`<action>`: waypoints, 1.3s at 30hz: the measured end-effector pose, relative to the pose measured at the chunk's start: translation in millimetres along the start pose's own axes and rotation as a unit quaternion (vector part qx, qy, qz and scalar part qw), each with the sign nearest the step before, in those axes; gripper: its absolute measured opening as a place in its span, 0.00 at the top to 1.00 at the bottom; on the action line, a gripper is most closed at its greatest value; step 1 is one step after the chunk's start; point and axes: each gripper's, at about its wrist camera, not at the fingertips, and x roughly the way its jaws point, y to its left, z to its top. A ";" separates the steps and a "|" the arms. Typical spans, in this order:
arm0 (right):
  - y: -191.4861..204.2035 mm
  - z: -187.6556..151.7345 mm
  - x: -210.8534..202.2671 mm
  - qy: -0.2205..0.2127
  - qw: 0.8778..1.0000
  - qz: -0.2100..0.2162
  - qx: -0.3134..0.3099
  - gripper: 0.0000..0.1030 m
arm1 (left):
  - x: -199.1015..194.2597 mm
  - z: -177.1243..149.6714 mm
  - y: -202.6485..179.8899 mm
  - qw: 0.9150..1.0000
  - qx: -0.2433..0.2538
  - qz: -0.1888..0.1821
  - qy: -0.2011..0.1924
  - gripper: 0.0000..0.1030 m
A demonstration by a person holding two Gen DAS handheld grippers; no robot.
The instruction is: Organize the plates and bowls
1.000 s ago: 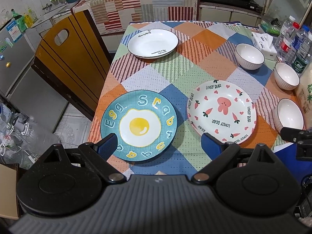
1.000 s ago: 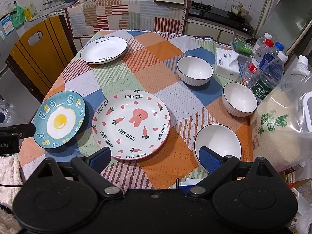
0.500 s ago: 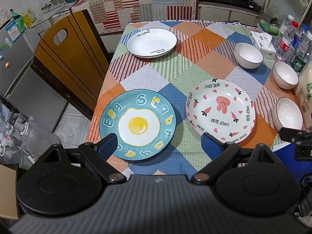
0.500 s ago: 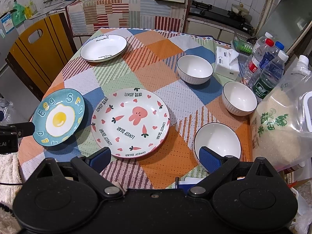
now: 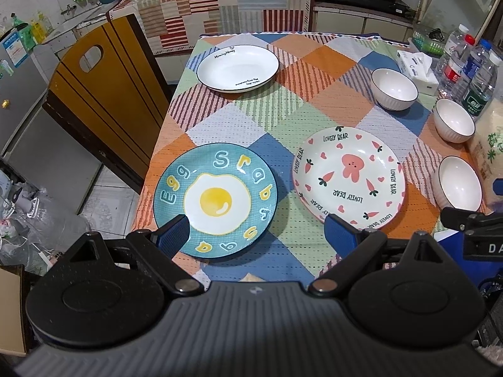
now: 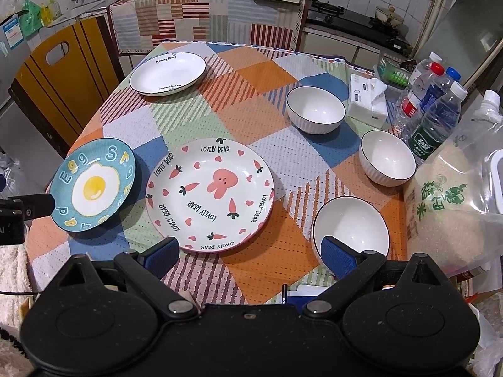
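Three plates [image 6: 210, 194], three white bowls [image 6: 316, 108], apart on tablecloth

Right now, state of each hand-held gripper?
Left hand-held gripper: open, holding nothing, above the egg plate.
Right hand-held gripper: open, holding nothing.

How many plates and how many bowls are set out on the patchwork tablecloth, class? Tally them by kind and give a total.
Plates: 3 (egg plate, Lovely Bear plate, white Morning Honey plate)
Bowls: 3 (near bowl, middle bowl, far bowl)
Total: 6
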 end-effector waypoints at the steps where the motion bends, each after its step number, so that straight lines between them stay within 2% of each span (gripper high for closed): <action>1: 1.2 -0.1 0.7 0.001 1.000 -0.001 -0.001 0.04 | 0.5 0.5 1.5 1.000 0.000 -0.002 0.000 0.10; 8: 3.7 0.8 13.9 0.016 1.000 -0.006 -0.006 0.04 | 2.5 -0.4 9.0 1.000 -0.004 -0.022 -0.002 0.09; 16: 8.4 5.1 20.2 0.008 1.000 -0.004 -0.024 0.04 | 4.6 -0.1 18.4 1.000 0.003 -0.016 -0.017 0.10; 19: 8.5 16.0 13.9 -0.035 0.998 0.010 -0.048 0.05 | 3.5 2.7 28.6 1.000 0.001 -0.020 -0.019 0.10; 21: 12.1 28.4 2.7 -0.091 0.993 -0.002 -0.077 0.04 | -0.7 4.2 37.8 0.999 0.002 -0.032 -0.020 0.10; 23: 19.0 42.4 -3.4 -0.135 0.984 0.000 -0.115 0.04 | -2.7 3.0 46.9 0.999 0.005 -0.025 -0.028 0.10; 26: 27.9 56.9 3.2 -0.169 0.970 0.061 -0.165 0.04 | 5.6 -0.6 60.6 1.000 0.004 0.008 -0.029 0.10; 29: 37.4 59.8 30.7 -0.186 0.953 0.138 -0.194 0.04 | 25.4 -5.1 77.2 1.000 -0.013 0.005 -0.016 0.10; 30: 40.7 60.8 46.3 -0.181 0.949 0.168 -0.198 0.04 | 36.4 -6.9 85.2 1.000 -0.027 -0.002 -0.007 0.10; 32: 44.6 61.9 75.9 -0.153 0.948 0.210 -0.186 0.05 | 58.4 -12.1 99.2 0.999 -0.051 -0.007 0.005 0.10; 35: 53.6 62.3 118.1 -0.127 0.939 0.270 -0.171 0.10 | 94.0 -18.4 116.6 0.997 -0.072 0.013 0.027 0.10; 37: 63.3 66.7 145.0 -0.110 0.934 0.291 -0.175 0.13 | 117.5 -20.9 127.0 0.995 -0.082 0.019 0.044 0.12; 39: 70.5 73.7 166.4 -0.097 0.932 0.305 -0.171 0.24 | 135.3 -23.0 138.6 0.994 -0.095 0.018 0.056 0.13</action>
